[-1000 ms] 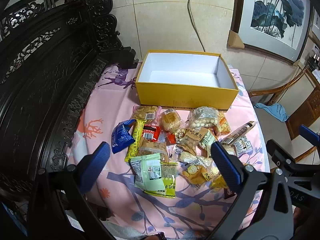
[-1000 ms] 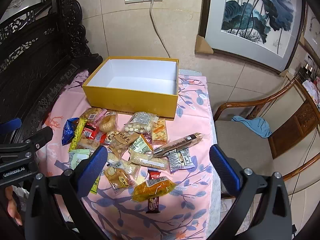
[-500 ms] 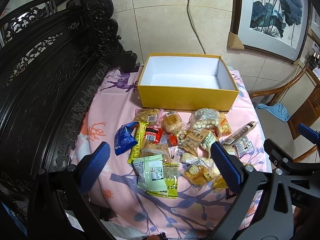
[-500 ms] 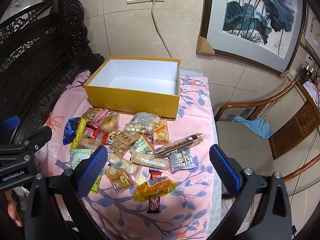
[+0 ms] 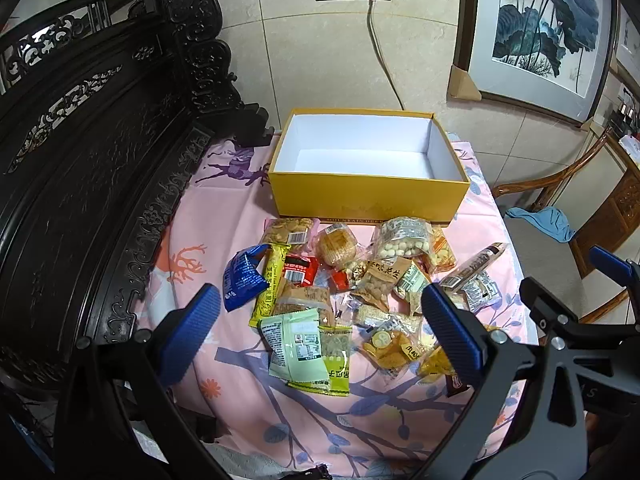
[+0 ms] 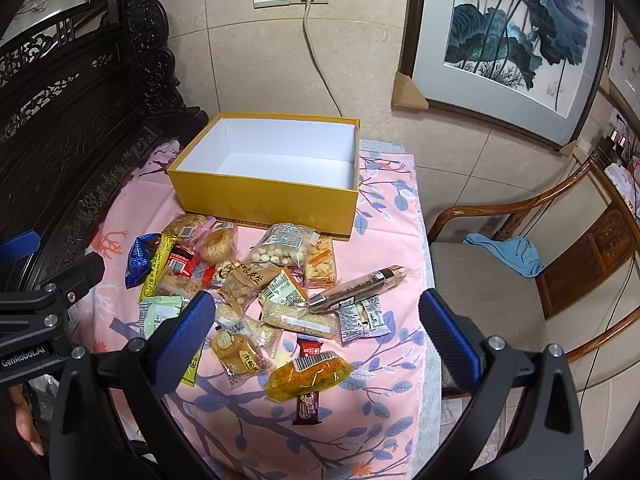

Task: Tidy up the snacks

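Left tongs (image 5: 320, 332): jaws spread wide, blue-padded fingers (image 5: 188, 334) far apart, nothing between them, touching nothing. Held in air, angled forward and down.

Right tongs (image 6: 318, 334): jaws likewise wide apart, blue pads (image 6: 448, 338) well separated, nothing gripped, no contact. Same forward-down tilt.

Both sit side by side: right tongs visible at right edge of left view, left tongs at left edge of right view. Fingertips of person's hand (image 6: 28, 424) show beneath left tongs body.
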Motion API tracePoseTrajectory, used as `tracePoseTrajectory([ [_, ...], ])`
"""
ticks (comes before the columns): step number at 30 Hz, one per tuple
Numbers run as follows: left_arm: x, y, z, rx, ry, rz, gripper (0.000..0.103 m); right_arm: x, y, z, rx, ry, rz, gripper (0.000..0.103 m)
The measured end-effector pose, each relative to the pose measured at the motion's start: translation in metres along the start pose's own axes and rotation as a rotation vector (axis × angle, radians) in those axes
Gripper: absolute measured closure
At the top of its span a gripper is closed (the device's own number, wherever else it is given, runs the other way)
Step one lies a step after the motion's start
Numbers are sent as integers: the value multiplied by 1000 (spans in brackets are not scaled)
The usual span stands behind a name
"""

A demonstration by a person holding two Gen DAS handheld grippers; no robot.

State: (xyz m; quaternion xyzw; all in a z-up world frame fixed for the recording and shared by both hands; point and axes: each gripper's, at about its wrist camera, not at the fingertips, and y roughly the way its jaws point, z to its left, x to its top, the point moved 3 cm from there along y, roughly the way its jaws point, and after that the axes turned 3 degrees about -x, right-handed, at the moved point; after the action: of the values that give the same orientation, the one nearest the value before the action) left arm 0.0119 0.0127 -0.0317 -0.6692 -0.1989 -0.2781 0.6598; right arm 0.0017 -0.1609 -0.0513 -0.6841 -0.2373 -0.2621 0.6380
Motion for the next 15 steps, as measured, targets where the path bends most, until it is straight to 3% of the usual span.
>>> tracePoseTrajectory([
  [15,6,-1,3,-20,-2,-16,2,0,-1,-1,-1,0,0,1],
])
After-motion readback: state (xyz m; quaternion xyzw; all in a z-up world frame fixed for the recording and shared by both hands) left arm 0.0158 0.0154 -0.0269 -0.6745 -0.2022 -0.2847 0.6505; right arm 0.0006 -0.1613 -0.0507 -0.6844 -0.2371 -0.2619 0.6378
